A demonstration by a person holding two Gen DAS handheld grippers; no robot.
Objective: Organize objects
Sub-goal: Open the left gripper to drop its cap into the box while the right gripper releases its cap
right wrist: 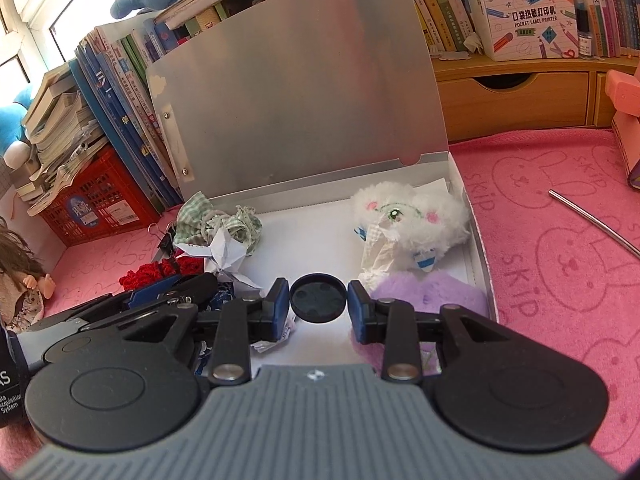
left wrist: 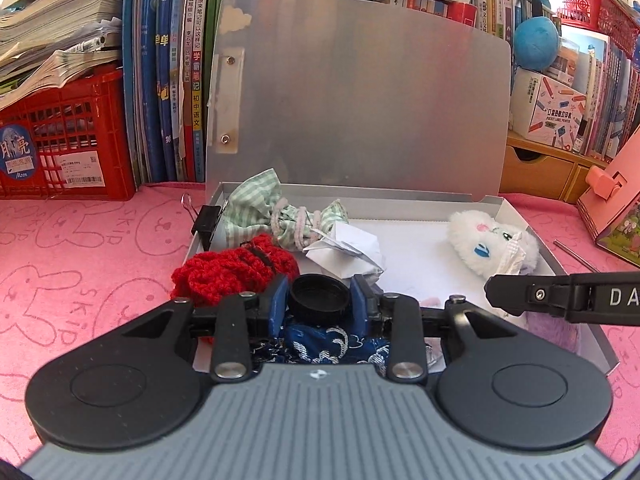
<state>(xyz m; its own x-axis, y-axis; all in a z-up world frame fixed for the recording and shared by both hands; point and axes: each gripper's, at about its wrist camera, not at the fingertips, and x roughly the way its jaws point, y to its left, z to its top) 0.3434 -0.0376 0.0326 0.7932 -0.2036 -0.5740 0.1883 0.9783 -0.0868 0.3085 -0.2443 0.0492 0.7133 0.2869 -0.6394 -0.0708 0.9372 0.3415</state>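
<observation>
black cap sits between the fingers of both tools, inside the open box

left tool (left wrist: 319, 300) seems clenched on the black cap (left wrist: 319, 293); right tool (right wrist: 318, 300) brackets it too, grip uncertain. beyond: the box (right wrist: 478, 240) floor, white plush (right wrist: 412, 220), pink counter (right wrist: 560, 280), bookshelves.

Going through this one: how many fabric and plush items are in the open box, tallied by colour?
Red knit piece: 1
Green checked cloth: 1
Blue patterned cloth: 1
White plush: 1
Purple plush: 1
Total: 5
</observation>
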